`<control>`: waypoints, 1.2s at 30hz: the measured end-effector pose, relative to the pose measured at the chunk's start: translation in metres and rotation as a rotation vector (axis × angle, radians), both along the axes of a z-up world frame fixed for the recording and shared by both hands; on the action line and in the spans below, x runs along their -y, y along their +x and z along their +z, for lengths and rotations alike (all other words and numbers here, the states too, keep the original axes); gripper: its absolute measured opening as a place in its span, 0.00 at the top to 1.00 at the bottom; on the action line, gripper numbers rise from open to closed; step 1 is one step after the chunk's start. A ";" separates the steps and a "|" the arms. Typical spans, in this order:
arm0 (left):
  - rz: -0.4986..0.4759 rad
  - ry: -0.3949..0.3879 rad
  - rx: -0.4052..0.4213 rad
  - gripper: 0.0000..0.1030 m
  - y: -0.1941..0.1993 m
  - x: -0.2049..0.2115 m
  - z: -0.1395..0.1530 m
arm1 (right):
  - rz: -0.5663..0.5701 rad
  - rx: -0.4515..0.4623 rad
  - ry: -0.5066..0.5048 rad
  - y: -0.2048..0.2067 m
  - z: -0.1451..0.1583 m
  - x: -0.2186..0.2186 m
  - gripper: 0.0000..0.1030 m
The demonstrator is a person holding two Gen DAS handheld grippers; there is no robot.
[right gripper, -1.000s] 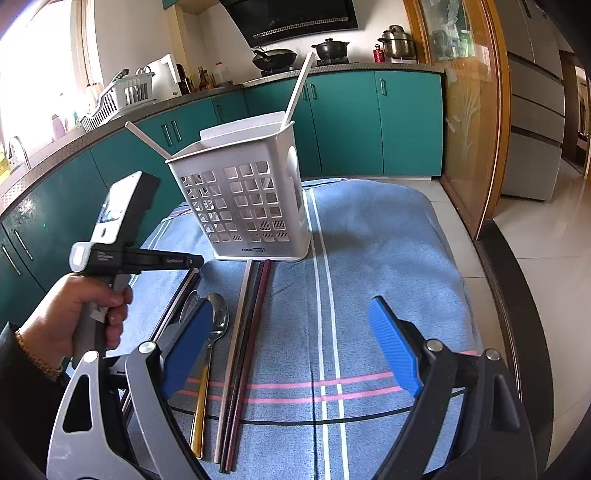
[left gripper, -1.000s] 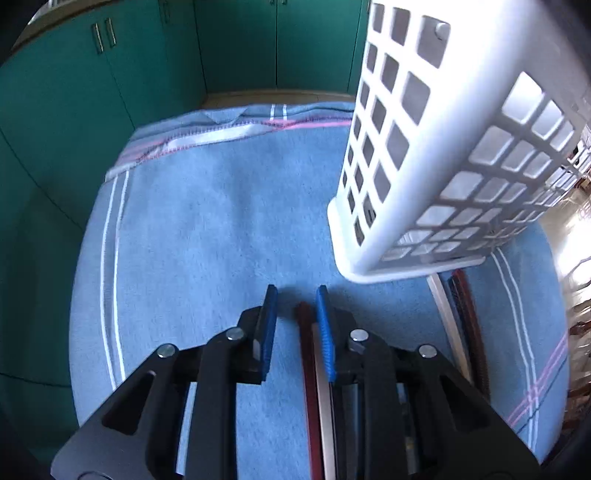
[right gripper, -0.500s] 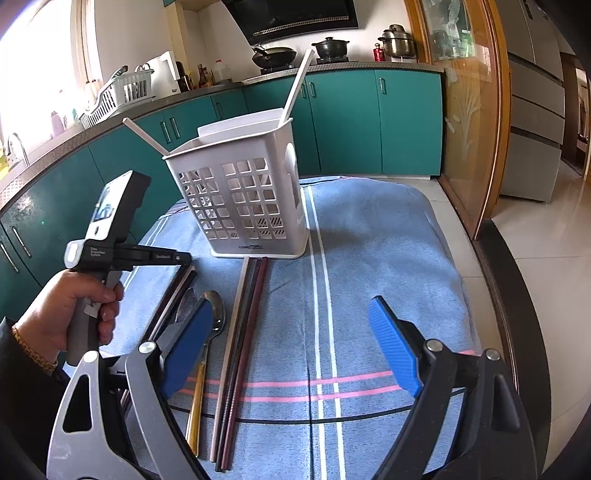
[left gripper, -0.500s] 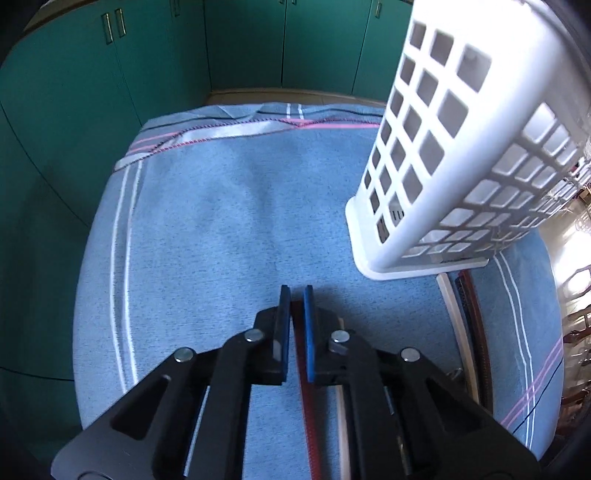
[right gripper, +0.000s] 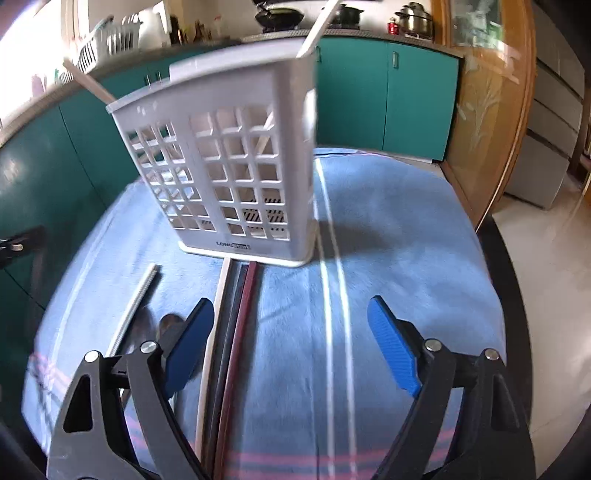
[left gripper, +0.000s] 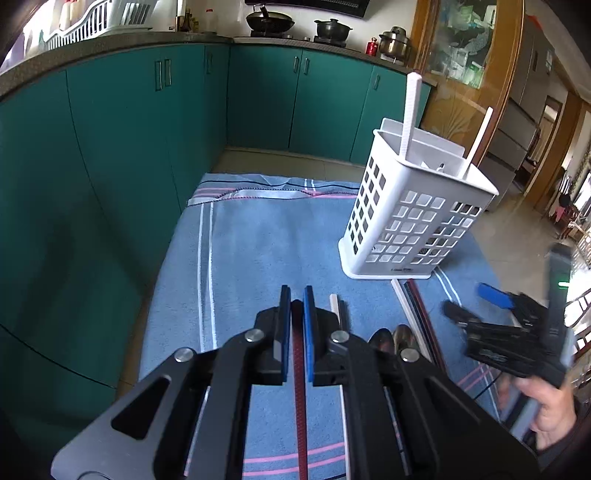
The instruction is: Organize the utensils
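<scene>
Teal cabinets [left gripper: 258, 99] curved around the kitchen from nine to twelve o'clock, under a dark countertop [left gripper: 110, 38] holding pots [left gripper: 332, 27] and a white dish rack [left gripper: 96, 22]. At two o'clock stood a wood-framed glass door [right gripper: 484, 110]. Bright daylight fell on pale floor tiles [right gripper: 554, 258] at three o'clock.

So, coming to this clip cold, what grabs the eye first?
The white slotted utensil basket standing on the blue striped cloth, two pale chopsticks poking out. Nearer, the left gripper is shut on a dark red chopstick, while the right gripper hangs open over chopsticks lying before the basket.
</scene>
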State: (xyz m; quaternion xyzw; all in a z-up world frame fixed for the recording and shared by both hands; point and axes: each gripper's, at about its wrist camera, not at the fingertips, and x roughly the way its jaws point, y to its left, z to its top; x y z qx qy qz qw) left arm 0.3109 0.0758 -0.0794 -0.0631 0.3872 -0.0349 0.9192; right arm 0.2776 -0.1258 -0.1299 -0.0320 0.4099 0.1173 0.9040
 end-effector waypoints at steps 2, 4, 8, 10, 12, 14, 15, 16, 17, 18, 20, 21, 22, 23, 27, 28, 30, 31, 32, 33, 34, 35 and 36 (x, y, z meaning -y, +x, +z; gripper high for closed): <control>0.001 -0.005 -0.005 0.94 -0.002 -0.003 0.000 | -0.001 -0.004 -0.040 0.006 -0.007 -0.009 0.21; 0.000 -0.012 -0.012 0.94 0.000 -0.003 -0.002 | -0.016 -0.010 -0.090 0.010 -0.013 -0.014 0.21; -0.008 -0.023 -0.024 0.94 0.002 -0.006 -0.003 | -0.029 -0.028 -0.117 0.012 -0.022 -0.018 0.21; -0.009 -0.026 -0.029 0.94 0.002 -0.007 -0.004 | -0.035 -0.016 -0.128 0.010 -0.021 -0.019 0.21; -0.007 -0.030 -0.031 0.94 0.002 -0.009 -0.005 | -0.042 -0.005 -0.108 0.007 -0.018 -0.017 0.21; -0.005 -0.035 -0.031 0.94 0.002 -0.011 -0.005 | -0.047 -0.002 -0.108 0.005 -0.017 -0.016 0.21; -0.002 -0.037 -0.029 0.94 0.001 -0.013 -0.004 | -0.048 -0.004 -0.106 0.005 -0.017 -0.015 0.21; 0.000 -0.039 -0.028 0.94 0.002 -0.013 -0.004 | -0.049 -0.008 -0.112 0.007 -0.018 -0.015 0.21; 0.003 -0.043 -0.027 0.94 0.002 -0.014 -0.003 | -0.053 -0.010 -0.119 0.006 -0.019 -0.014 0.21; 0.003 -0.043 -0.028 0.94 0.002 -0.014 -0.004 | -0.055 -0.010 -0.117 0.007 -0.020 -0.013 0.21; 0.004 -0.045 -0.028 0.94 0.002 -0.014 -0.004 | -0.055 -0.013 -0.113 0.009 -0.020 -0.009 0.21; 0.003 -0.043 -0.029 0.94 0.002 -0.013 -0.004 | -0.059 -0.012 -0.120 0.009 -0.020 -0.007 0.21; 0.001 -0.041 -0.029 0.94 0.002 -0.012 -0.004 | -0.065 -0.011 -0.125 0.008 -0.020 -0.006 0.21; -0.001 -0.041 -0.031 0.94 0.002 -0.011 -0.005 | -0.068 -0.014 -0.124 0.009 -0.020 -0.004 0.21; -0.001 -0.039 -0.035 0.94 0.003 -0.011 -0.006 | -0.077 -0.020 -0.136 0.012 -0.019 -0.002 0.21; 0.000 -0.039 -0.036 0.94 0.003 -0.011 -0.006 | -0.068 -0.026 -0.125 0.013 -0.019 -0.001 0.21; -0.001 -0.041 -0.036 0.94 0.003 -0.011 -0.005 | -0.050 -0.030 -0.133 0.013 -0.022 -0.005 0.21; 0.000 -0.040 -0.034 0.94 0.003 -0.011 -0.005 | -0.039 -0.044 -0.154 0.014 -0.027 -0.009 0.21; -0.001 -0.040 -0.034 0.94 0.003 -0.011 -0.005 | -0.039 -0.037 -0.160 0.014 -0.028 -0.010 0.21; -0.002 -0.040 -0.034 0.94 0.003 -0.010 -0.005 | -0.042 -0.033 -0.164 0.014 -0.027 -0.011 0.22; -0.003 -0.039 -0.033 0.94 0.003 -0.010 -0.005 | -0.044 -0.013 -0.145 0.013 -0.023 -0.012 0.24; -0.004 -0.039 -0.033 0.94 0.003 -0.009 -0.005 | -0.064 0.021 -0.132 0.010 -0.016 -0.010 0.27; -0.005 -0.039 -0.033 0.94 0.003 -0.009 -0.005 | -0.070 0.048 -0.130 0.008 -0.010 -0.010 0.27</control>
